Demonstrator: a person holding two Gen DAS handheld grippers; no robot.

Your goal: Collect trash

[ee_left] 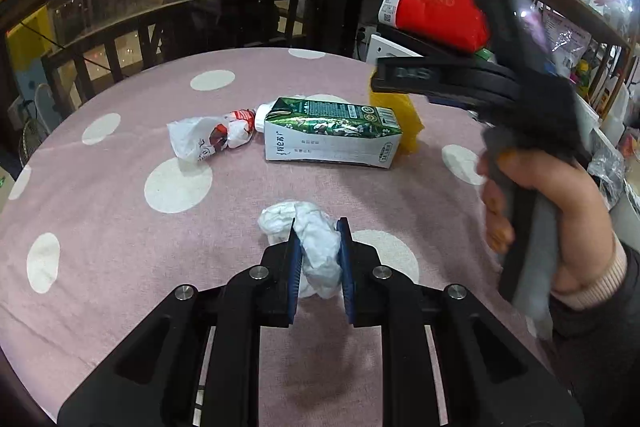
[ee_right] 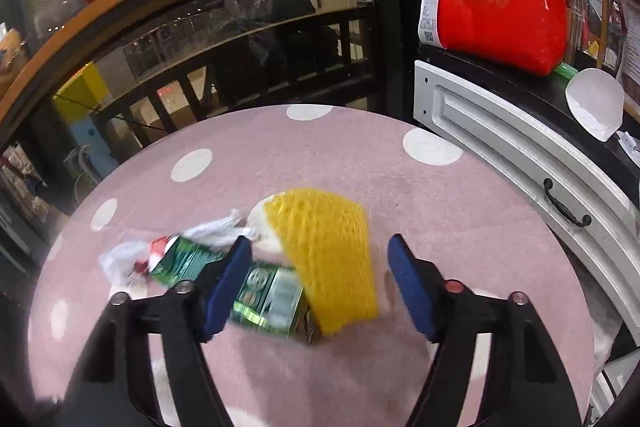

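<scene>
My left gripper is shut on a crumpled white tissue, low over the pink dotted tablecloth. Beyond it lie a green and white milk carton on its side, a red and white plastic wrapper to its left and a yellow foam net behind its right end. In the right wrist view my right gripper stands open over the yellow foam net, whose pads do not touch it. The carton lies partly behind the left finger. A hand holds that gripper at the right.
A white cabinet with a black drawer handle borders the table on the right, and a red bag stands on top of it. A dark railing and glass lie beyond the table's far edge. The wrapper is at the left.
</scene>
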